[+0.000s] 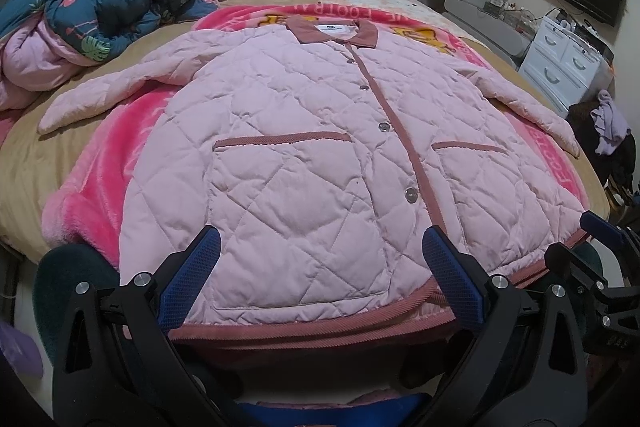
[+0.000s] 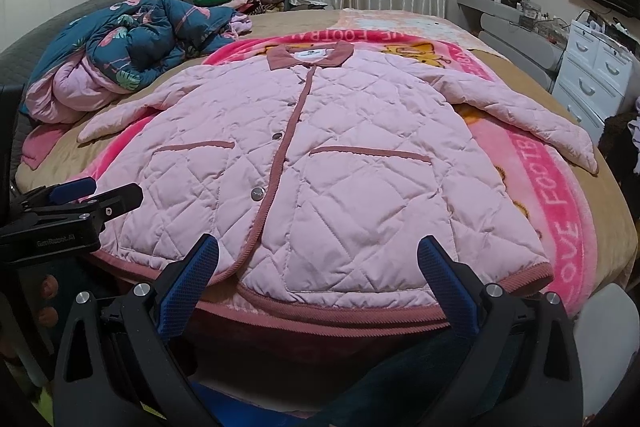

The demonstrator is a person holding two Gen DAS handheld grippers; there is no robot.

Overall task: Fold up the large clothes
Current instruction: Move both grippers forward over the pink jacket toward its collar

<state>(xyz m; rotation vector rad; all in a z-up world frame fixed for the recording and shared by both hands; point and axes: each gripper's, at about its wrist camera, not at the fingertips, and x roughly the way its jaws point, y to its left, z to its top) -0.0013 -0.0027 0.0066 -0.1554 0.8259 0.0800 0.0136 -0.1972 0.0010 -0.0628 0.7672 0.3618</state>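
Nearest us, our left gripper and right gripper hover spread wide, grasping nothing, at the corded hem. Beyond lies the pink quilted jacket, flat and buttoned on the bed's pink blanket, sleeves out. We judge it light, puffy and soft; pinch each sleeve near the cuff.

Soft, even indoor light falls from above in both views, leaving the pink quilted jacket sharp and free of glare, shadow pooled beneath its hem, while strong fisheye distortion bows the bed and blackens the corners
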